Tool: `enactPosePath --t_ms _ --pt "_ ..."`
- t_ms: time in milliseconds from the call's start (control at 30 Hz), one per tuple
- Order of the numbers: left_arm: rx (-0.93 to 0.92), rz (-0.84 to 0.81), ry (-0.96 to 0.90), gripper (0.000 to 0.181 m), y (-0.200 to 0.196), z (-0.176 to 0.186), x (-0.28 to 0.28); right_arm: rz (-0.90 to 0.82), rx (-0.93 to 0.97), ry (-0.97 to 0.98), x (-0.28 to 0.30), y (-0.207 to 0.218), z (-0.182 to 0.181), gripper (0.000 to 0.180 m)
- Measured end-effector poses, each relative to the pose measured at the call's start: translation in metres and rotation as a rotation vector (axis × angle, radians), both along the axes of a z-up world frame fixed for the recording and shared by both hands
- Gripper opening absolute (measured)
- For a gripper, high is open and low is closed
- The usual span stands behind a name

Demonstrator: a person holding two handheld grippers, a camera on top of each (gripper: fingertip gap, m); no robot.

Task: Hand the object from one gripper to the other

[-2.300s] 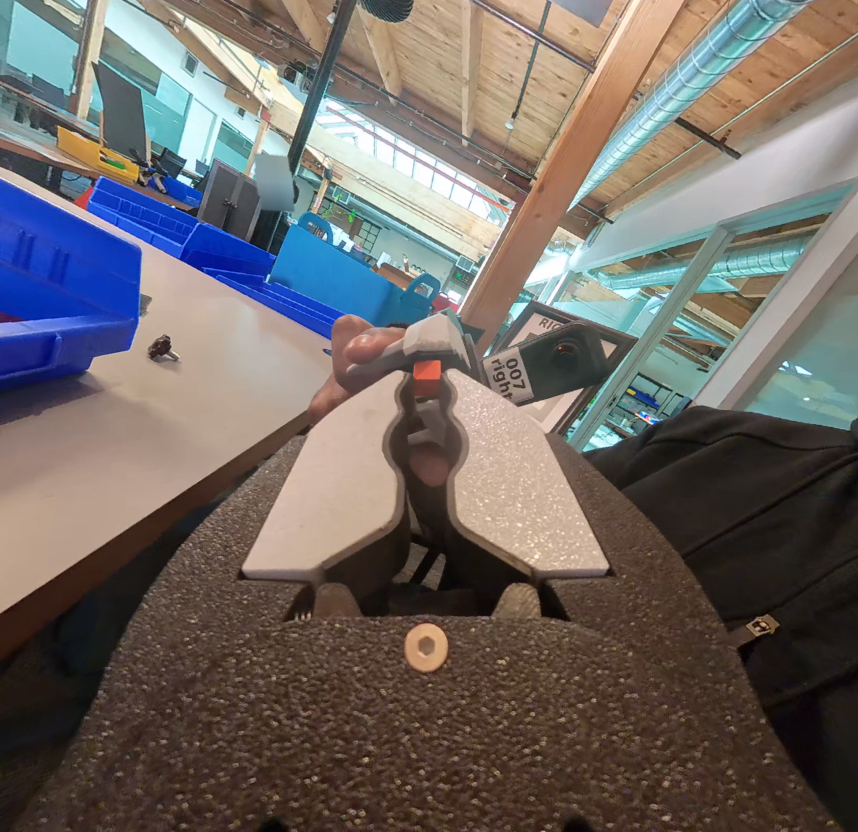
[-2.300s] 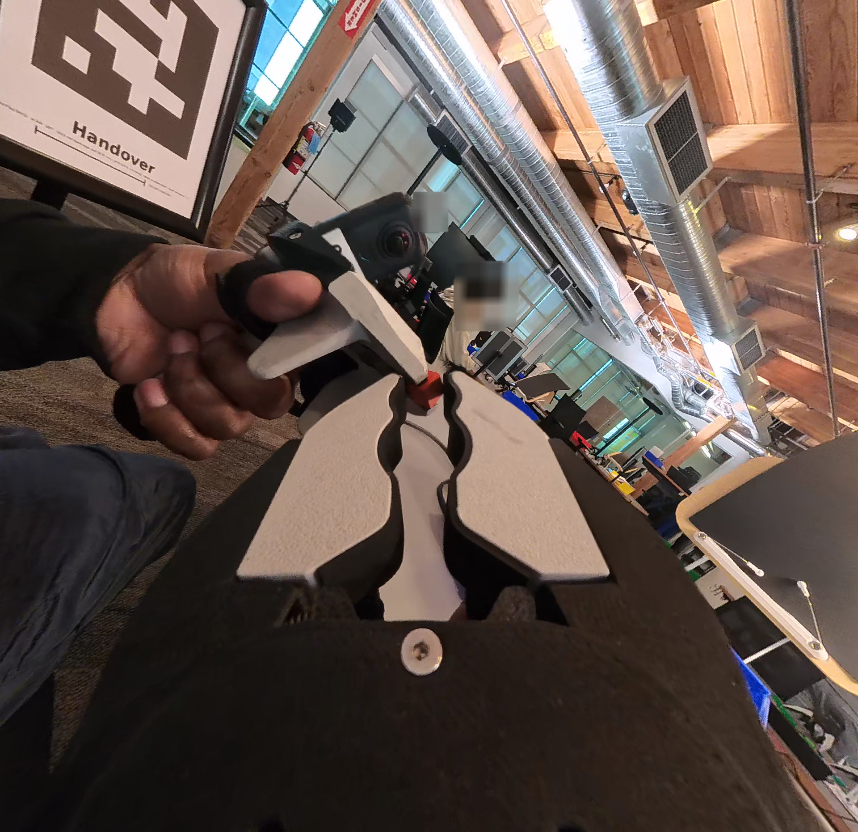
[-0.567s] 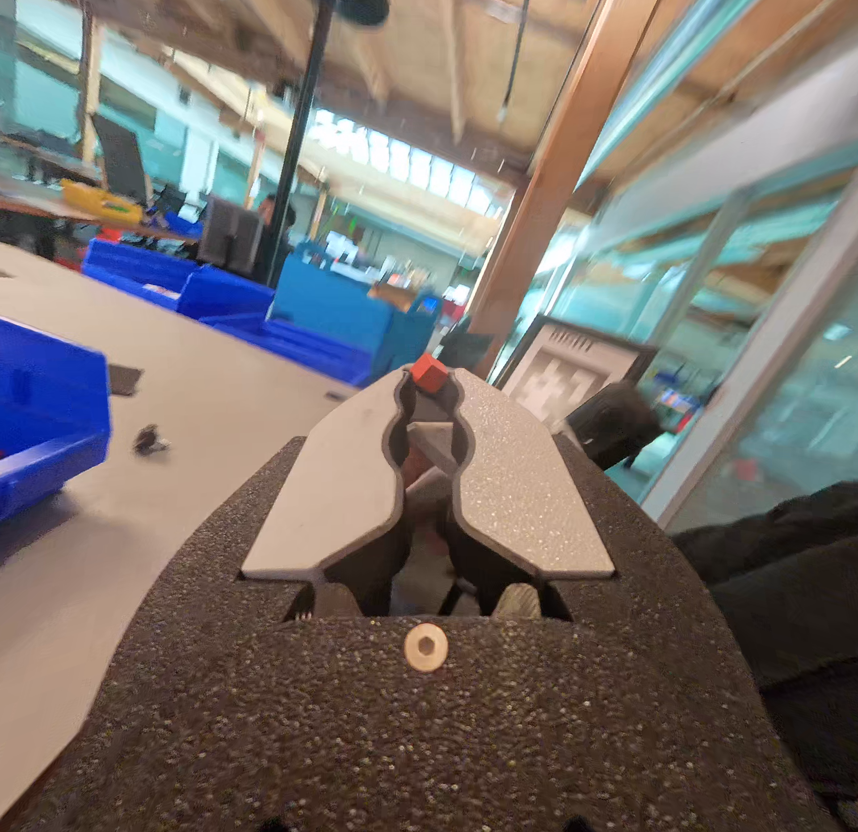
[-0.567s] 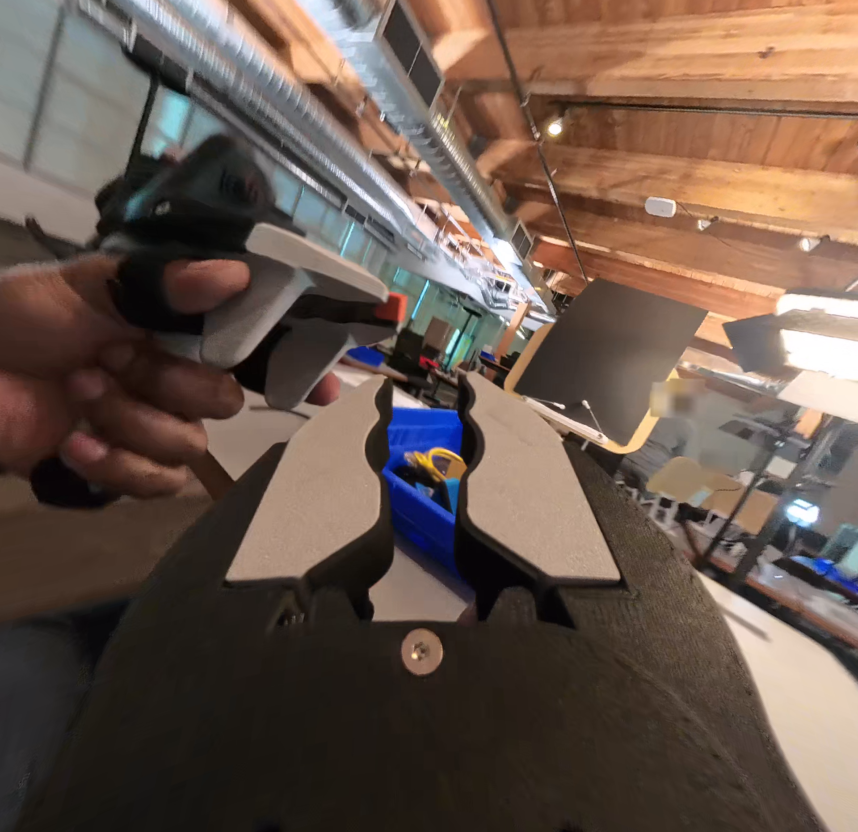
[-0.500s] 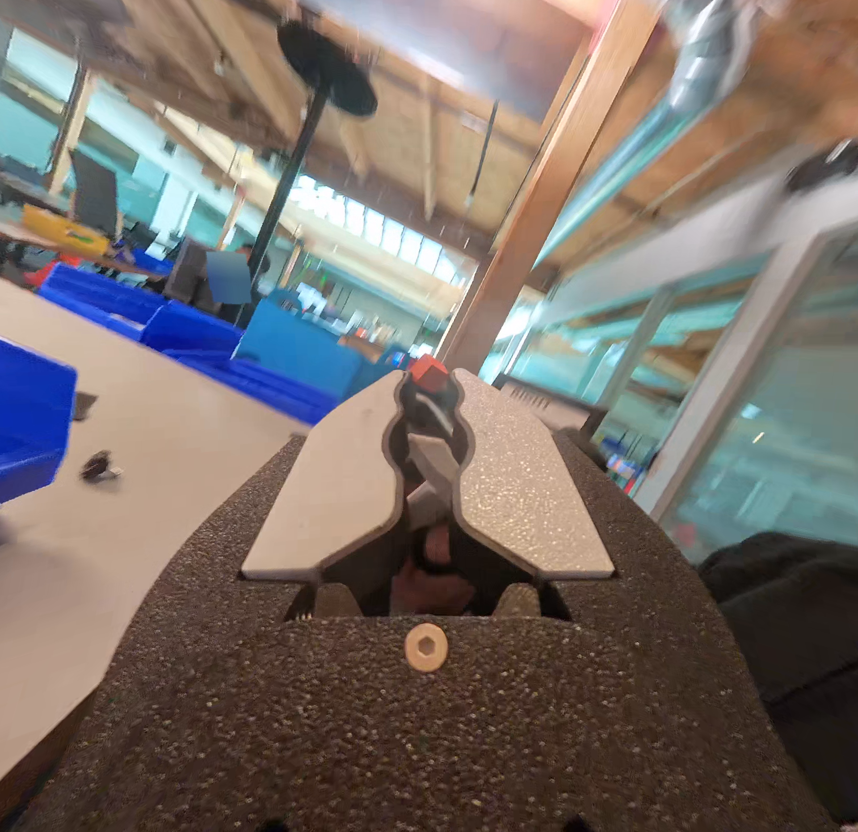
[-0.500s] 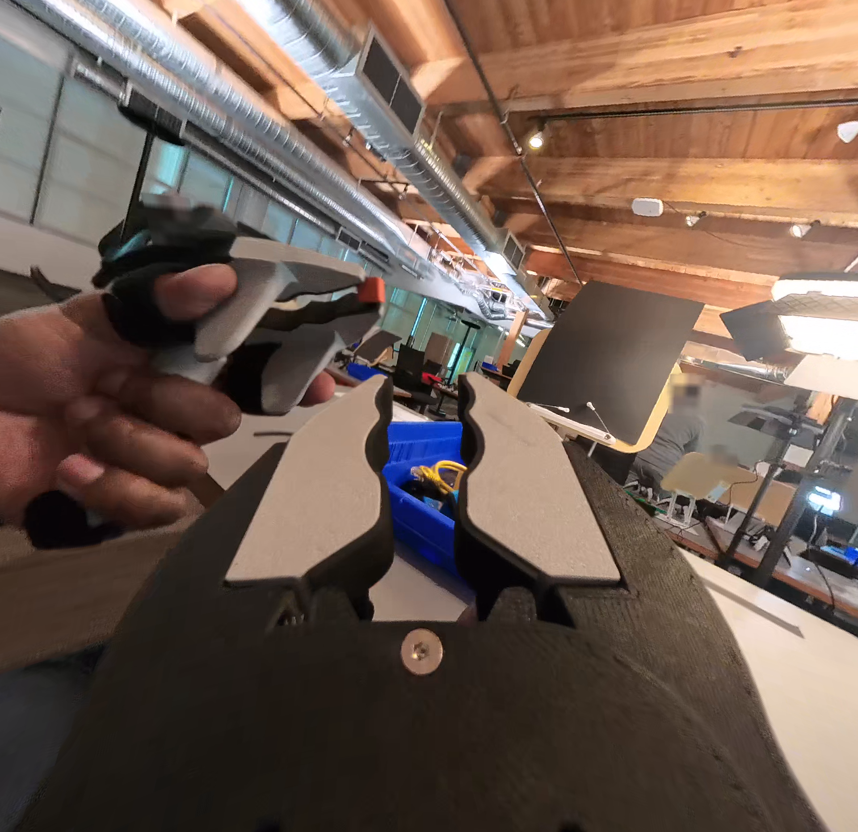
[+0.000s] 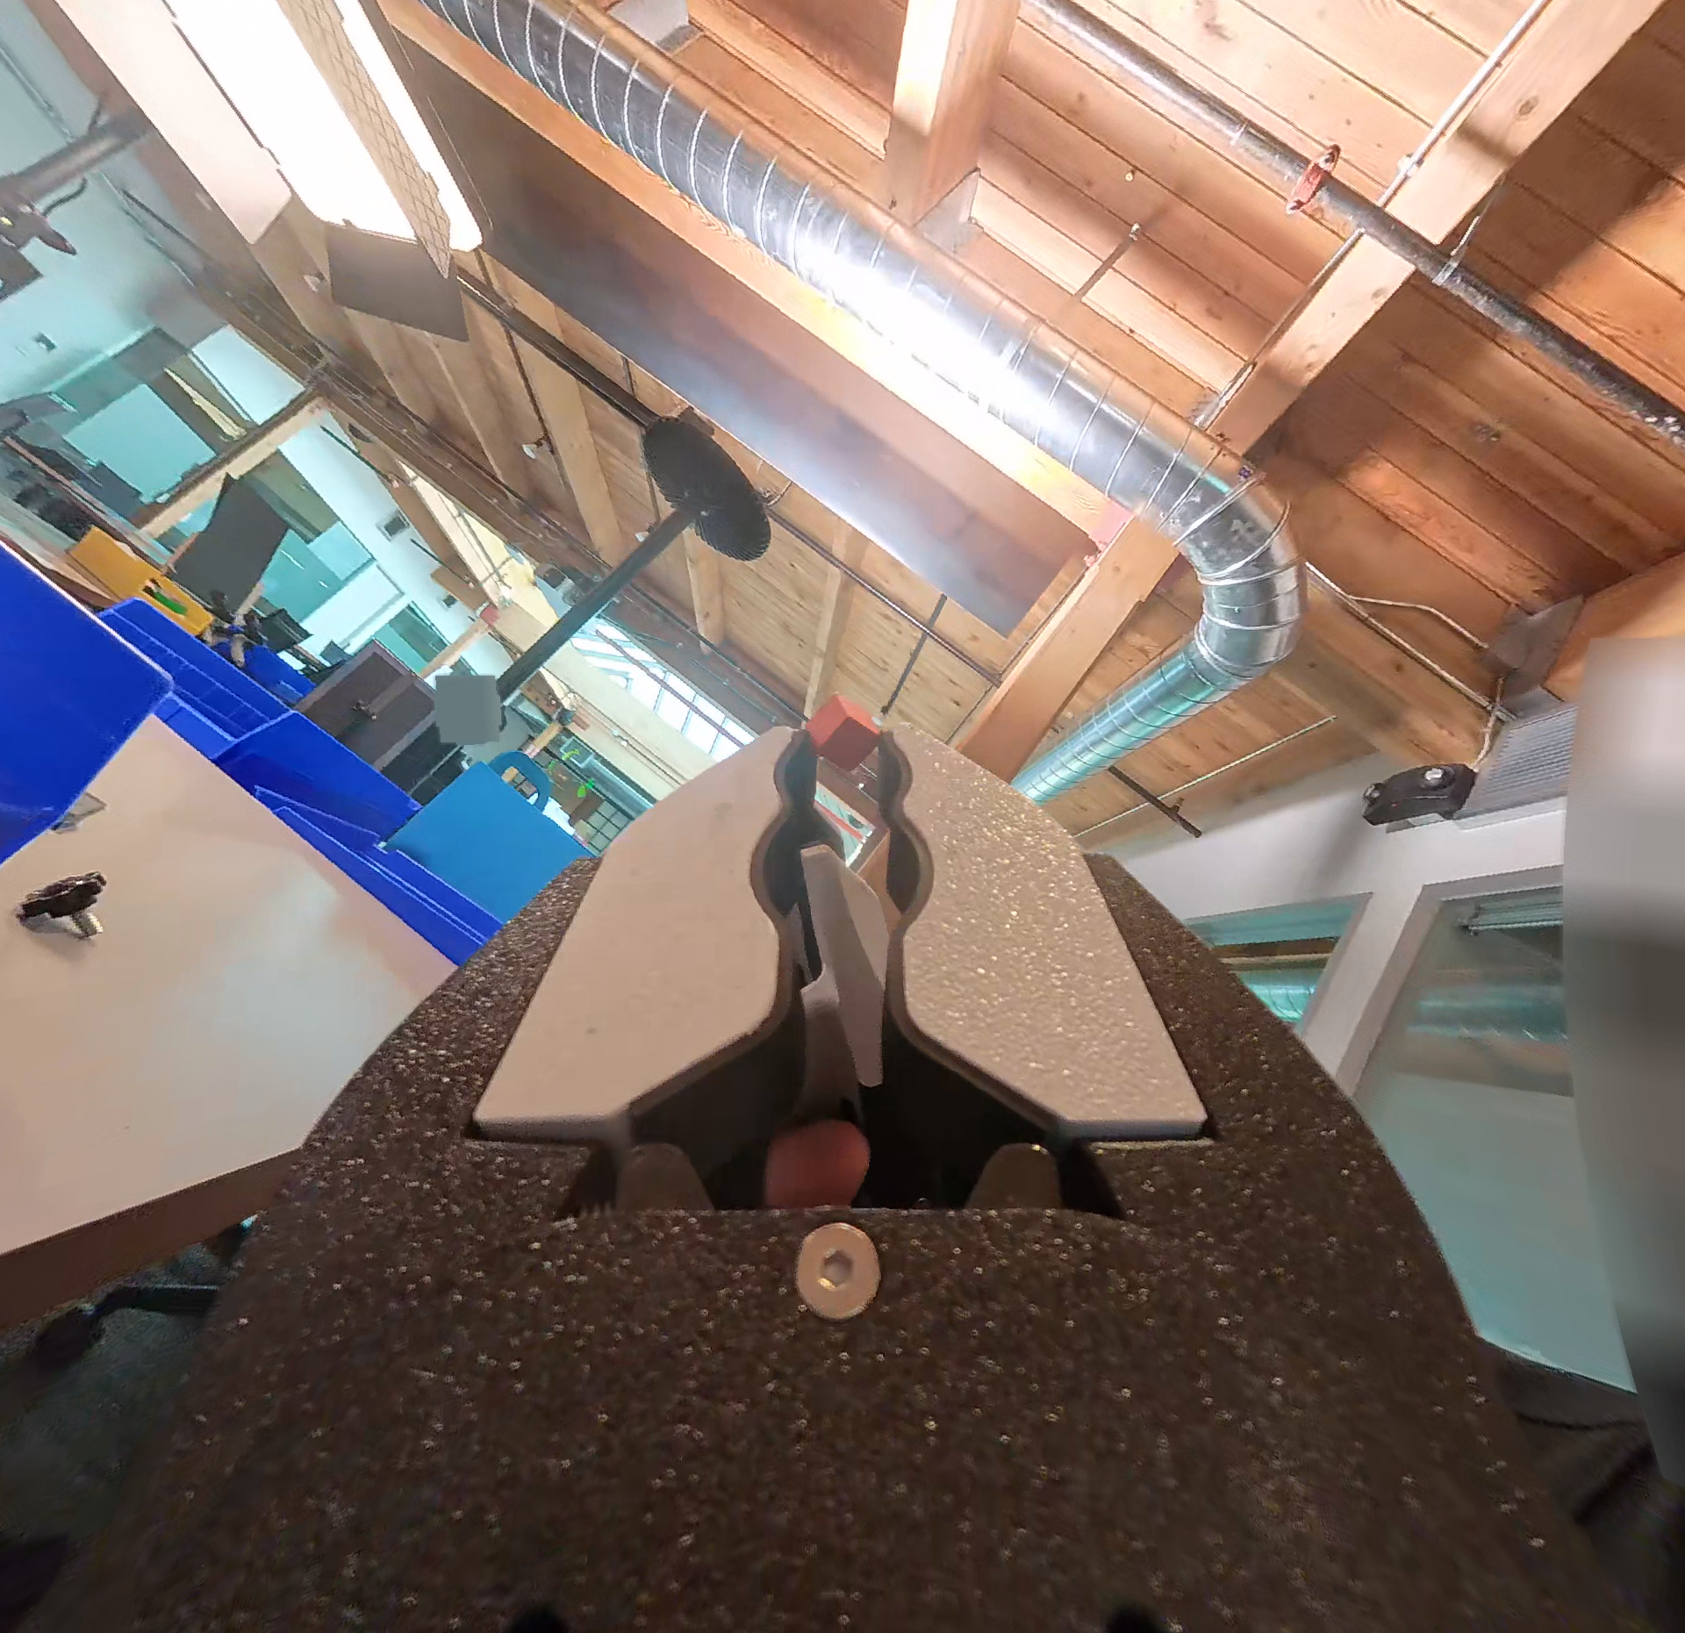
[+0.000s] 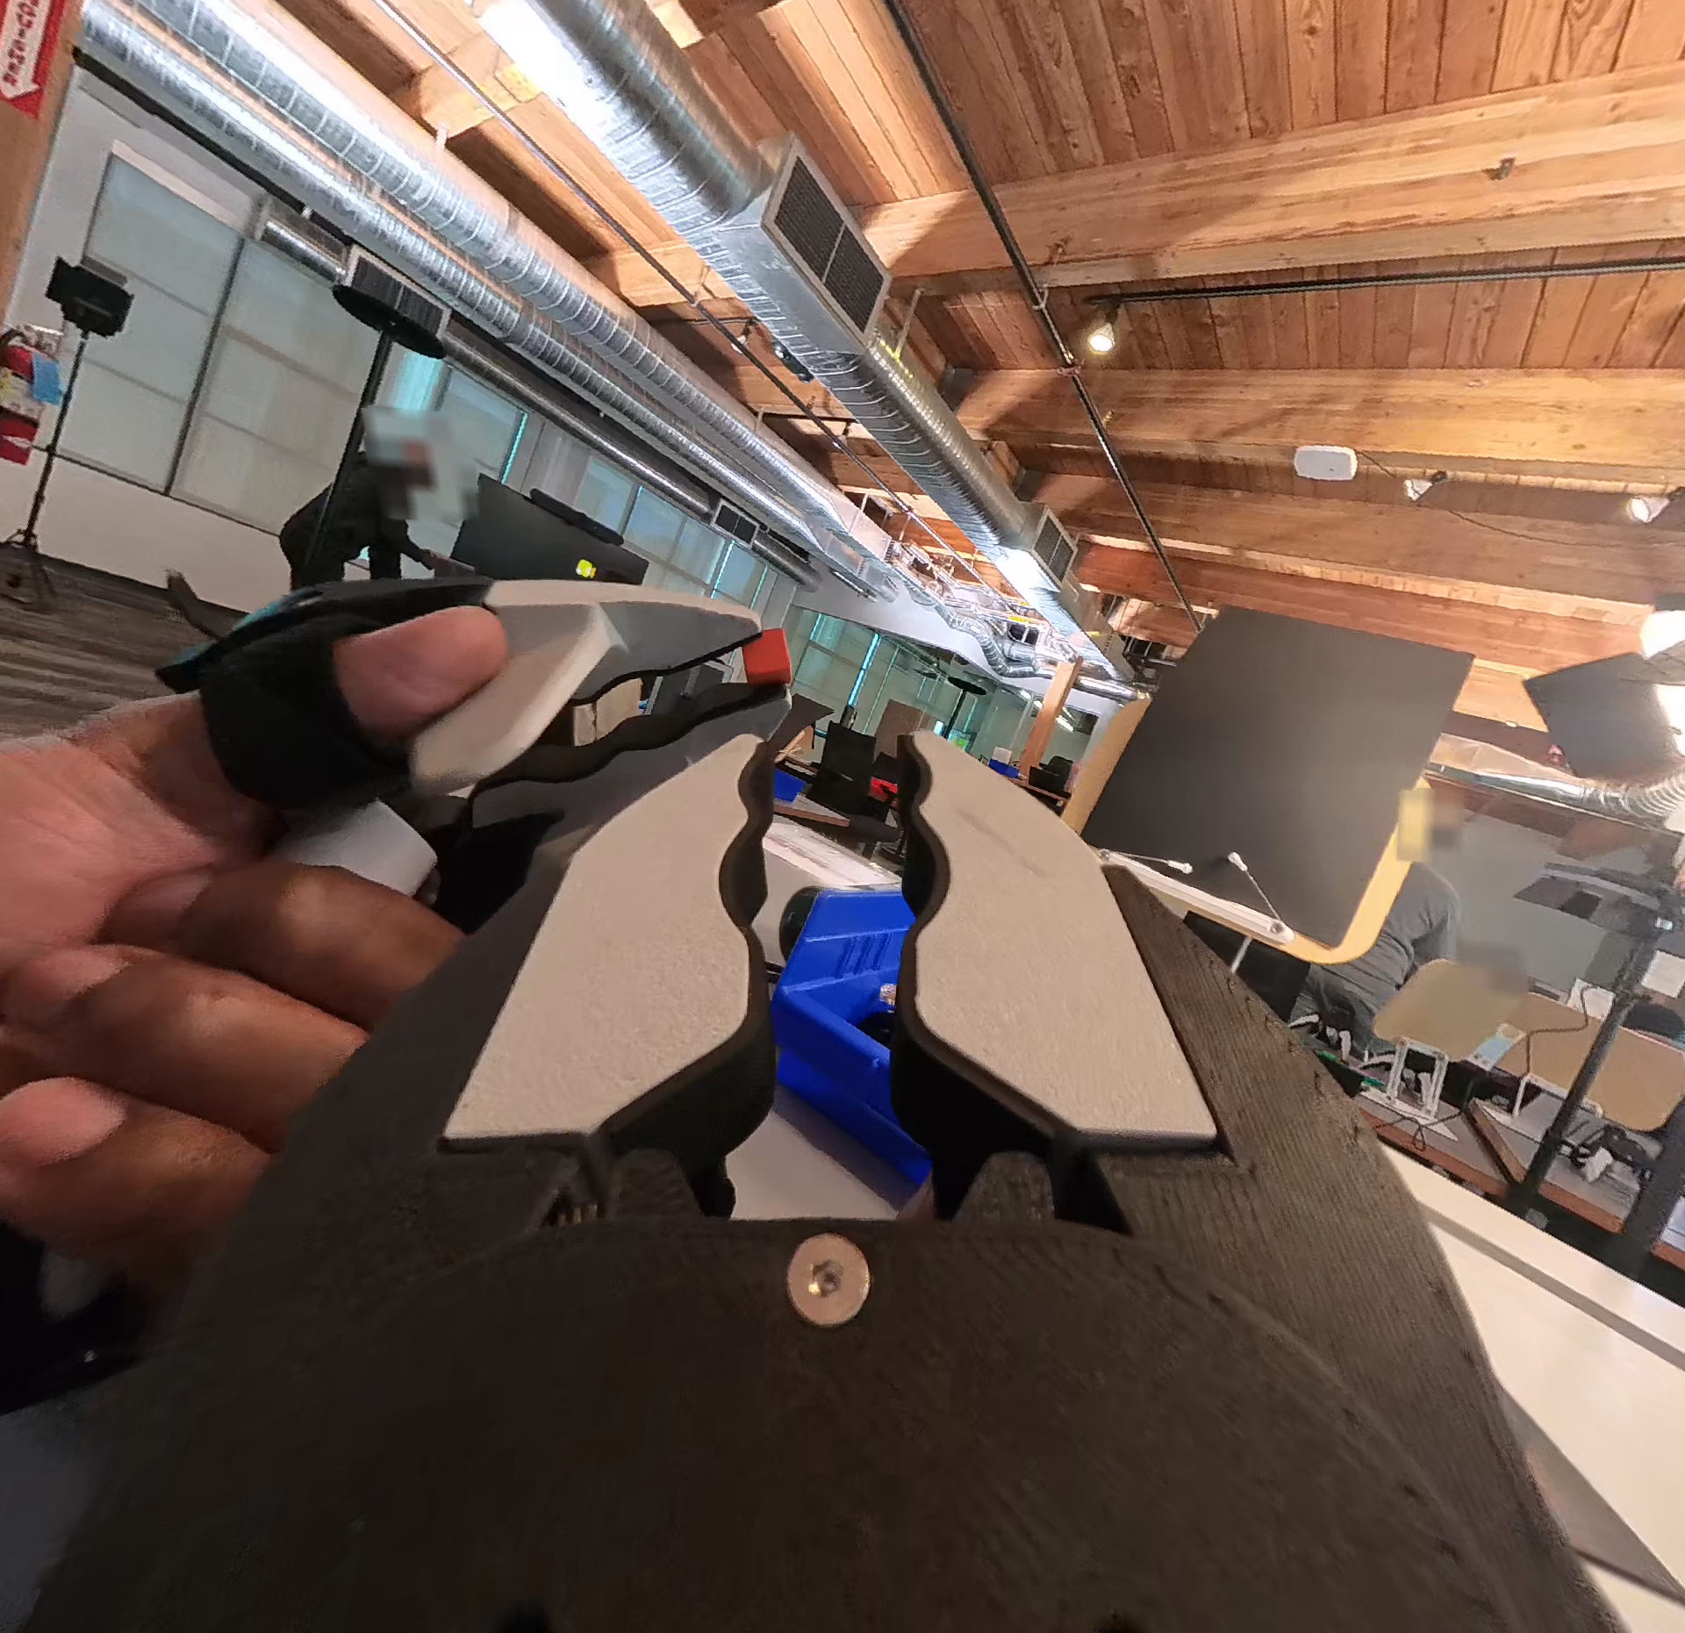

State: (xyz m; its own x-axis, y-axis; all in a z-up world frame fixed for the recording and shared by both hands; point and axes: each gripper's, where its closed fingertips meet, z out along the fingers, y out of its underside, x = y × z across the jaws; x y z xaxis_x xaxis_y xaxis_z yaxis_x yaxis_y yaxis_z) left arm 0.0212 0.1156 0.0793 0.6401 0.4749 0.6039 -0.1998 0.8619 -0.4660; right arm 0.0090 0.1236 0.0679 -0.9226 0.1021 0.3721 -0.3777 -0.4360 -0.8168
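Two claws, the left claw [image 7: 843, 755] and the right claw [image 8: 834, 750]; one red cube [image 7: 842, 734] at the left claw's tips; one black knob [image 7: 62, 892] on the worktop [image 7: 182, 997]; several blue bins [image 7: 301, 769] behind that knob.

1. My left gripper [image 7: 843, 755] is tipped upward, its two grey fingers [image 7: 670, 937] drawn in close at the tips and clamped on a small red block [image 7: 843, 740].
2. In the right wrist view that same left gripper [image 8: 761, 678] sits up and to the left of my right gripper [image 8: 834, 750], just beside its left fingertip; whether they touch I cannot tell.
3. My left hand [image 8: 173, 905] wraps the left gripper's handle, one finger through a black strap [image 8: 273, 714] and pressed on the grey trigger.
4. My right gripper's fingers stand parted, with nothing between them.
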Motion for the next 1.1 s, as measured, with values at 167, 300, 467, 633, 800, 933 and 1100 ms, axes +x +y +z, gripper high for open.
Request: enactPosePath --t_ms 167,300,467,633,800,933,1100 --pt "0.001 0.062 -0.002 0.013 -0.002 0.0 0.014 0.043 -0.007 0.038 0.015 -0.006 0.005 0.026" --pt "0.004 0.117 0.004 0.013 -0.006 0.003 0.026 0.105 -0.004 0.035 0.025 -0.009 0.007 0.029" --pt "0.007 0.168 0.017 0.013 -0.009 0.008 0.036 0.154 -0.009 0.024 0.032 -0.012 0.009 0.029" --pt "-0.003 0.177 0.053 0.013 -0.001 0.015 0.039 0.162 -0.031 0.024 0.031 -0.005 0.016 0.028" --pt "0.022 0.139 0.085 0.013 0.006 0.018 0.035 0.136 -0.039 0.036 0.029 0.003 0.02 0.028" --pt "0.025 0.097 0.088 0.013 0.012 0.017 0.028 0.091 -0.048 0.07 0.027 0.009 0.022 0.025" --pt "0.022 0.037 0.106 0.013 0.019 0.019 0.02 0.043 -0.041 0.082 0.023 0.016 0.023 0.025"
